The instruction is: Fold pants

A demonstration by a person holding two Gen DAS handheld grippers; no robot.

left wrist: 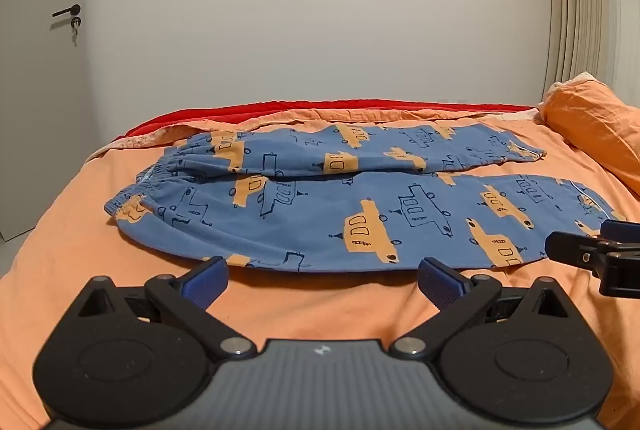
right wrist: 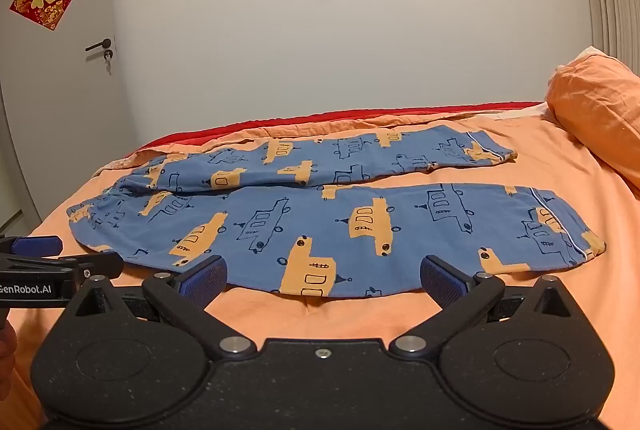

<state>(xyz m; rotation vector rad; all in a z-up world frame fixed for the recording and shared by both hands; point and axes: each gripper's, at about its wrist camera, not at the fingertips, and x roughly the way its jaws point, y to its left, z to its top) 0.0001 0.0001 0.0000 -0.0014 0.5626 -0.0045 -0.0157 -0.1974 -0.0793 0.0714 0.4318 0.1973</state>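
The pants [left wrist: 340, 202] are laid flat across the middle of both frames on the orange bed sheet [left wrist: 80, 270], with the waistband [left wrist: 160, 174] toward the left of the frame and the two leg cuffs toward the right. The legs are spread slightly apart – the nearer leg [right wrist: 360, 230] runs along the lower part of the garment, the farther leg [right wrist: 340, 158] lies behind it, and a sliver of sheet is seen between them near the cuffs. No fold is visible yet, so the task is judged to be at its very start: the approach before the first grasp.

The left hand-held gripper [left wrist: 322, 280] is held wide, its blue pads just short of the near hem and gripping nothing. The right hand-held gripper [right wrist: 322, 280] is likewise spread wide and empty, poised at the near edge of the nearer leg. Each is seen side-on by the other's camera, at the right edge of the left view and at the lower left of the right view.

A first fold is probably called for next – one leg brought over the other. For that, the near edge would have to be pinched at two points, one toward the waistband and one toward the cuff, then lifted evenly so the soft fabric is carried across without bunching. A pillow [right wrist: 600, 110] lies at the right edge, clear of the garment.
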